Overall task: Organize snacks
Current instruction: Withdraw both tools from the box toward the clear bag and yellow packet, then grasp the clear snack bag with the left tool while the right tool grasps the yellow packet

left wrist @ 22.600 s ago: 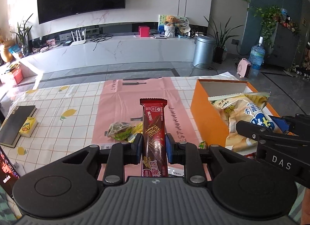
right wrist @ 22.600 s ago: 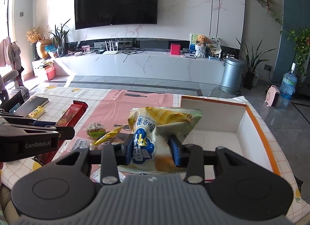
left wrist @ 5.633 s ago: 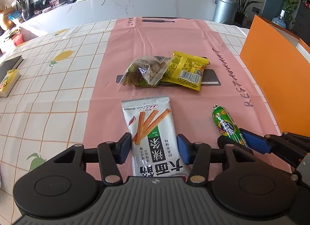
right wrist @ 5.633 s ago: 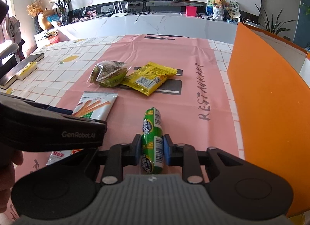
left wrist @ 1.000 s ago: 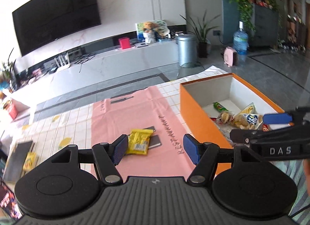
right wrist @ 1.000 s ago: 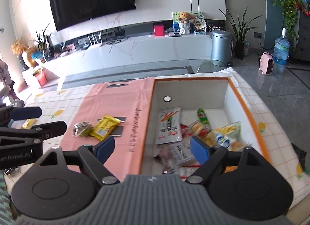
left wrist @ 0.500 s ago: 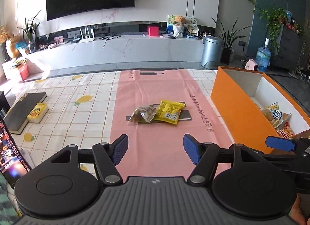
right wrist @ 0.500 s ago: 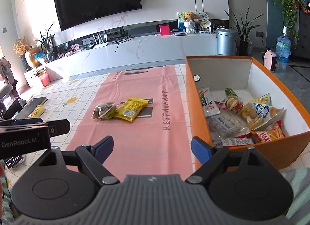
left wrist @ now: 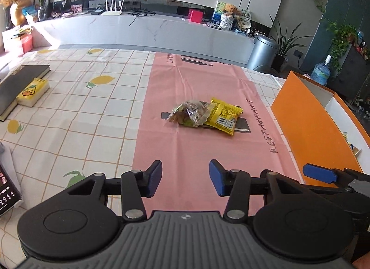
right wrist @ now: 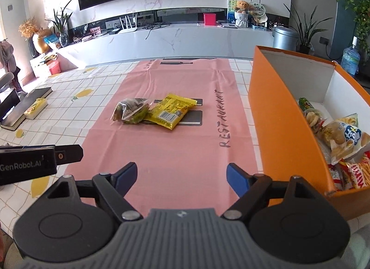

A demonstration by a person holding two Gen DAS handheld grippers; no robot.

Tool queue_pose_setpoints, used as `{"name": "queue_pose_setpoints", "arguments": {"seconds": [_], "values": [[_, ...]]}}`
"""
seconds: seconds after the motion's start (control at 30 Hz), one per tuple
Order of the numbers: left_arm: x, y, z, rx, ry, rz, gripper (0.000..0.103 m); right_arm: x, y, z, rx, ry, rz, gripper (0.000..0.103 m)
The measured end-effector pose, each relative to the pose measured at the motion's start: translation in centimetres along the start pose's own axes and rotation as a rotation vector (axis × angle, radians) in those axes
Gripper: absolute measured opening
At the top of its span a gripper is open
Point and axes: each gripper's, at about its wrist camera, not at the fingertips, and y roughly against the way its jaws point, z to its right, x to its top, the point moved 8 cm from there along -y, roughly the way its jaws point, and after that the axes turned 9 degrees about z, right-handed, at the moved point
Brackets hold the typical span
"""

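Yellow crinkly snack packet (right wrist: pixel 170 112) lying flat on pink mat (right wrist: pixel 175 160), touching clear greenish bag (right wrist: pixel 130 109) beside it. Left gripper (left wrist: pixel 185 179) fingers just narrowing, empty; right gripper (right wrist: pixel 180 176) gaping wide, empty.

Both wrist fisheyes are looking forward and downward over the pink mat (left wrist: pixel 198 97), sharing it and the orange box (right wrist: pixel 277 116); the right view is sitting nearer the box.

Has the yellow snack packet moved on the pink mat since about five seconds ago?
No. The yellow packet lies on the same dark printed rectangle of the pink mat, its left edge against the clear bag.
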Motion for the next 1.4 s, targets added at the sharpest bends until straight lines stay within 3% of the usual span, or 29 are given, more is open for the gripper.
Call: {"name": "queue_pose_setpoints", "arguments": {"seconds": [0.1,0.17,0.3,0.53,0.73,1.1,1.4], "values": [[0.3,-1.6,0.0,-0.019,-0.020,-0.022,0.055,0.5,-2.2,-0.1,-0.003,0.020,-0.011,0.072],[0.8,-2.5,0.1,-0.024,-0.033,-0.018,0.055,1.0,-3.6,0.0,0.002,0.020,-0.019,0.072],[2.2,-4.4,0.1,-0.024,-0.070,0.012,0.067,2.4,-6.1,0.2,0.007,0.015,-0.015,0.071],[4.5,-7.4,0.8,-0.057,-0.119,0.057,0.072,4.0,-9.6,0.8,0.002,-0.017,0.001,0.070],[5.3,-10.5,0.5,-0.049,-0.110,0.023,0.075,3.8,-11.3,1.5,0.001,-0.050,0.004,0.070],[4.9,-13.4,-1.1,-0.098,0.001,-0.039,0.076,3.8,-12.7,0.6,0.042,-0.062,0.021,0.070],[4.7,-13.8,-1.9,-0.107,0.061,-0.060,0.070,3.7,-14.4,-0.4,0.062,-0.053,0.018,0.070]]}}
